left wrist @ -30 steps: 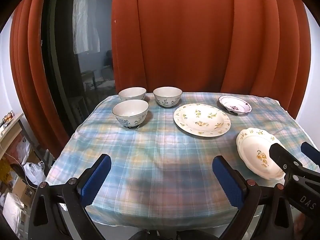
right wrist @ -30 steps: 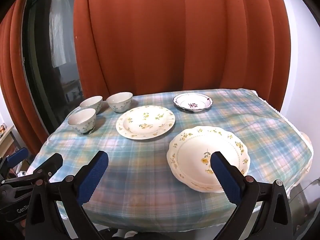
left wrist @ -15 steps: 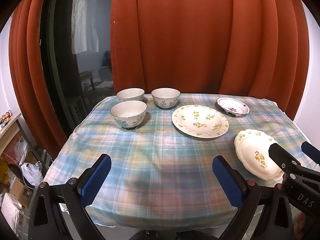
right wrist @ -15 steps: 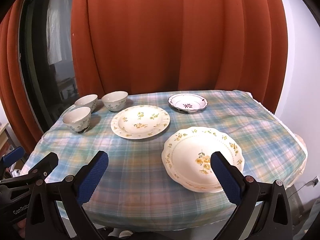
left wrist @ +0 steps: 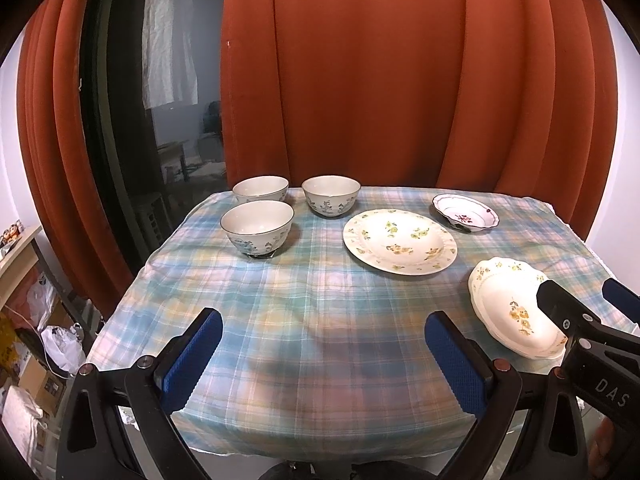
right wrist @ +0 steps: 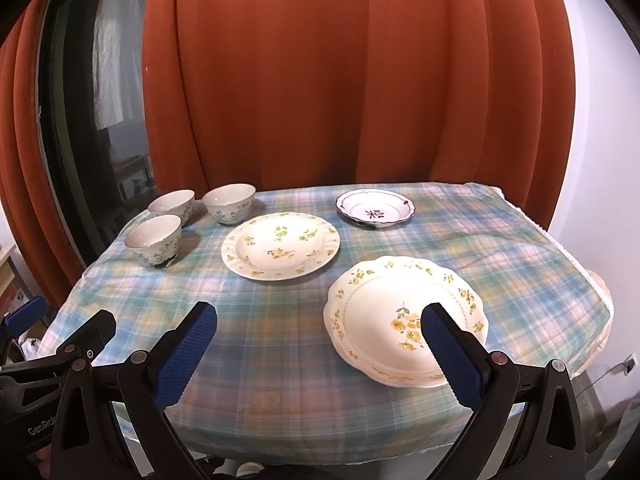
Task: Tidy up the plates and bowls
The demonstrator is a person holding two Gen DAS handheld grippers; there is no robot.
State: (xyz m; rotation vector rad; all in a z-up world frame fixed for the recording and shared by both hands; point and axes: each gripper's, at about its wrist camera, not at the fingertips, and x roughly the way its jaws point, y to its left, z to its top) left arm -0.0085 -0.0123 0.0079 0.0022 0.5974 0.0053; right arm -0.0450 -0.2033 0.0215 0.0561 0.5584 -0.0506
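While our left hand-held gripper [left wrist: 324,354] hangs spread and empty, three bowls [left wrist: 257,228] sit ahead-left on the bench [left wrist: 320,312]. Our right hand-held gripper [right wrist: 318,350], equally spread, has the scalloped plate [right wrist: 400,312] just ahead-right, nearer than the others.

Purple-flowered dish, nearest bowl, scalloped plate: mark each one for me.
Purple-flowered dish [right wrist: 375,208], right wrist view, on its inner well.
Nearest bowl [left wrist: 257,227], left wrist view, on its inside.
Scalloped plate [right wrist: 384,304], right wrist view, on its bare centre.
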